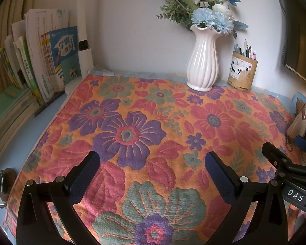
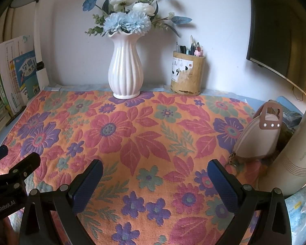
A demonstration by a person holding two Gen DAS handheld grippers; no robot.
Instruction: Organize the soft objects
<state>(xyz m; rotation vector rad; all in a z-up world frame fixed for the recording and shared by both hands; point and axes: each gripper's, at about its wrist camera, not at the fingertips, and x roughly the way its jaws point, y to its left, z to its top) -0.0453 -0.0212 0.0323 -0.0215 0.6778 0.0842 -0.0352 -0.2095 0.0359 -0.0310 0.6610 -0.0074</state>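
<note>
An orange floral towel [image 1: 169, 122] [image 2: 144, 134] with purple, red and green flowers lies spread flat over the desk. My left gripper [image 1: 152, 159] hovers open above its near-left part, nothing between the fingers. My right gripper [image 2: 155, 167] hovers open above the near-right part, also holding nothing. Each gripper shows at the edge of the other's view: the right gripper [image 1: 285, 159], the left gripper [image 2: 12, 163]. A pale pink pouch [image 2: 259, 136] [image 1: 298, 124] with a brown strap and key ring stands on the towel's right edge.
A white ribbed vase [image 1: 203, 61] [image 2: 126, 67] of blue and white flowers and a bamboo pen holder [image 1: 242, 71] [image 2: 187, 73] stand at the back. Books [image 1: 40, 61] and a white lamp [image 1: 84, 40] line the left. A cream cylinder [image 2: 295, 151] and tissue pack [image 2: 297, 214] sit at right.
</note>
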